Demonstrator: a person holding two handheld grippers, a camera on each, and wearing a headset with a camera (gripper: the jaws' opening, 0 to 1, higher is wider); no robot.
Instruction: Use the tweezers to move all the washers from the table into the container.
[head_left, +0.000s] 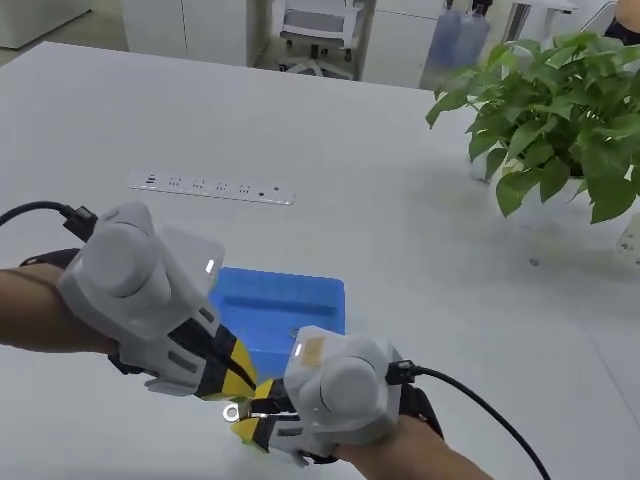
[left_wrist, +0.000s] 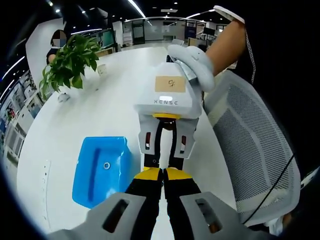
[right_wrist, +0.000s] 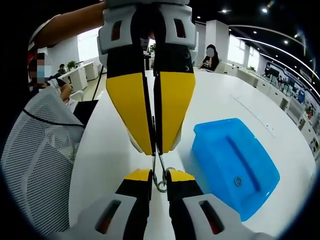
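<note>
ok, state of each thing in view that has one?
left gripper: jaws shut on the tweezers.
right gripper: jaws shut on the tweezers, facing the left gripper.
tweezers: pinched by both grippers at once.
container: open-topped, upright.
washer: lying flat inside the container.

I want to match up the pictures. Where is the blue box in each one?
Head view: blue container, low centre of the picture.
Left gripper view: container at lower left.
Right gripper view: container at right of middle.
Shared landmark: a washer lying in it, in both gripper views.
</note>
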